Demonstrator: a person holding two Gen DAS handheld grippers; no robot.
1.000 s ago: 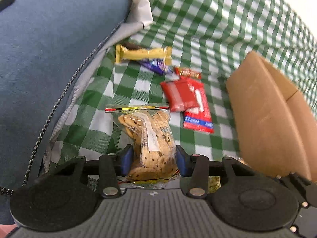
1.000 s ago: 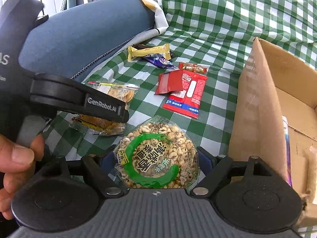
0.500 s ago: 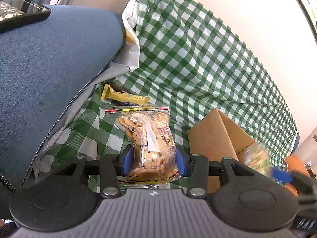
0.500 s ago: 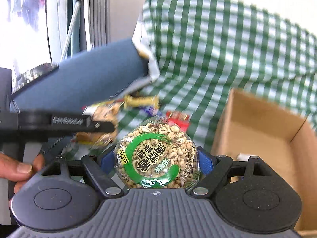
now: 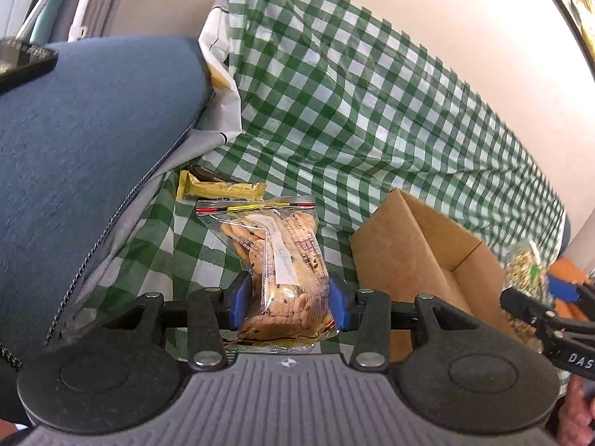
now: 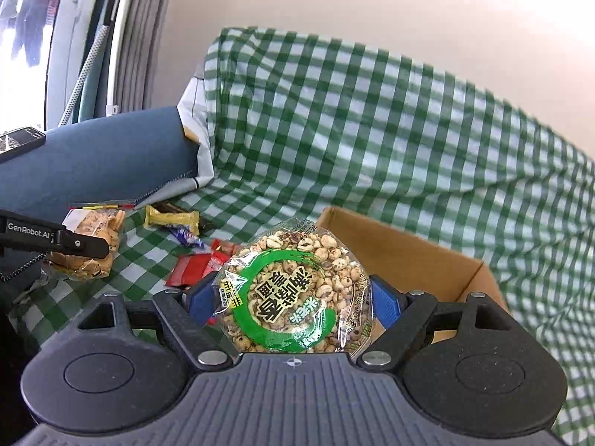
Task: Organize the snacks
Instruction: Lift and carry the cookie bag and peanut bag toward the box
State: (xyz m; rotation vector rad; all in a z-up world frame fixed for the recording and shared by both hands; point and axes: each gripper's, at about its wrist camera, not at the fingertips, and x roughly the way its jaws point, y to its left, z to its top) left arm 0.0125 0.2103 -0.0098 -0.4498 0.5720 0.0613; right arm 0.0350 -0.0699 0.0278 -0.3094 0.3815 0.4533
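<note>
A green-and-white checked cloth (image 6: 372, 130) drapes a sofa seat and back, beside a blue upholstered armrest (image 5: 85, 141). An open brown cardboard box (image 6: 409, 256) stands on the cloth at the right. The right tongs (image 6: 293, 303), angled slightly downward just in front of the box, are clamped wide on a round clear pack of puffed grain with a green ring label (image 6: 293, 290), held clear of the cloth. The left tongs (image 5: 286, 304), tilted down over the seat left of the box, grip a clear zip bag of chocolate-chip cookies (image 5: 282, 260) about half open, blue pads pressing both sides. On the cloth near the armrest lie a yellow wrapped bar (image 5: 223, 189), red sachets (image 6: 197, 267) and a small blue-wrapped sweet (image 6: 186, 238). Part of a hand (image 5: 576, 409) shows at the lower right of the left view.
</note>
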